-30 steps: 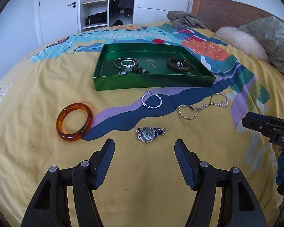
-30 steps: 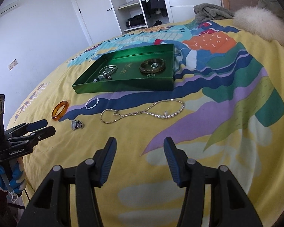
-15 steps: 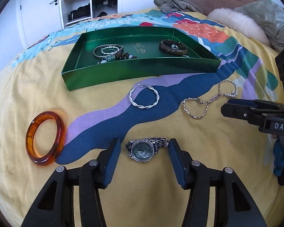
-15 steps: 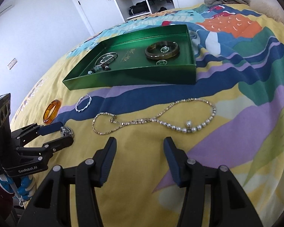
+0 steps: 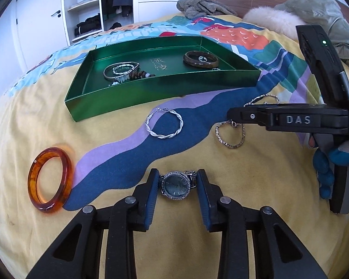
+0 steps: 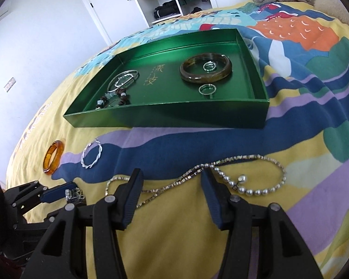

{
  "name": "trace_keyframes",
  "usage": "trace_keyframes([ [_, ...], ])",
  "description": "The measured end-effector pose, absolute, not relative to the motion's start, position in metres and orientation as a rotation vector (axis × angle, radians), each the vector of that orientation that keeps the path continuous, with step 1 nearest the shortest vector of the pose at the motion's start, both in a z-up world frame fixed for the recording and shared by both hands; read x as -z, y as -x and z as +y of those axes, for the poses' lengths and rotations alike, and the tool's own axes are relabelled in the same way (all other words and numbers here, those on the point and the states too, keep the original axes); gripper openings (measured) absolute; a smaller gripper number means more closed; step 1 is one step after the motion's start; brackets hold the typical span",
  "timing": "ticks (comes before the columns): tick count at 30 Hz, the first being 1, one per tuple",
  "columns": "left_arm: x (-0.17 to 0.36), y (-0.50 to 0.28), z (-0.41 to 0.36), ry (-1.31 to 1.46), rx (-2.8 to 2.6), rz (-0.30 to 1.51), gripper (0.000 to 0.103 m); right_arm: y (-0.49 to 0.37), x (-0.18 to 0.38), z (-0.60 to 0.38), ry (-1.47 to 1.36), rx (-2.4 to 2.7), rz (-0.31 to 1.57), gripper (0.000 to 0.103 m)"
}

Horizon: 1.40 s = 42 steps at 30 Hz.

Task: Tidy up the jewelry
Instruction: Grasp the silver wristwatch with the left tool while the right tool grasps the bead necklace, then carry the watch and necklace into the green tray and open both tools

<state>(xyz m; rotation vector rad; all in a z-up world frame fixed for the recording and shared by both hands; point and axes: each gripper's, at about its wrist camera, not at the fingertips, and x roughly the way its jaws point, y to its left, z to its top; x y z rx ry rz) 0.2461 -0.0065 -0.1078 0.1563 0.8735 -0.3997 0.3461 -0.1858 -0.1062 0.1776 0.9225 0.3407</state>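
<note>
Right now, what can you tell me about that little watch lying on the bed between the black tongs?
The watch is a small silver-coloured wristwatch with a round grey-green dial, thin hands and a bezel ringed with tiny sparkling stones. A metal link band shows bunched at its upper right. It lies face up on the yellow part of the bedspread, at the edge of the blue stripe, outside the green tray. The left gripper brackets it, one blue-padded finger on each side; firm contact is not clear.
</note>
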Motion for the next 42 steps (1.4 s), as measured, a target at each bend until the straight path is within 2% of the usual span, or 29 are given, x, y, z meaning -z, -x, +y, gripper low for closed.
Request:
trace_keyframes([
  [8, 0.105, -0.243, -0.009, -0.168, 0.38, 0.868, 0.031, -0.347, 0.109, -0.183, -0.103, -0.258, 0.941, 0.015],
  [13, 0.103, -0.238, -0.006, -0.16, 0.374, 0.873, 0.031, -0.33, 0.104, -0.19, -0.097, -0.27, 0.932, 0.005],
  [24, 0.077, -0.212, 0.005, -0.11, 0.348, 0.831, 0.031, -0.271, 0.079, -0.209, -0.118, -0.292, 0.87, 0.004],
  [42, 0.015, -0.157, 0.018, -0.075, 0.334, 0.717, 0.031, -0.193, 0.0, -0.21, -0.071, -0.309, 0.732, 0.004],
])
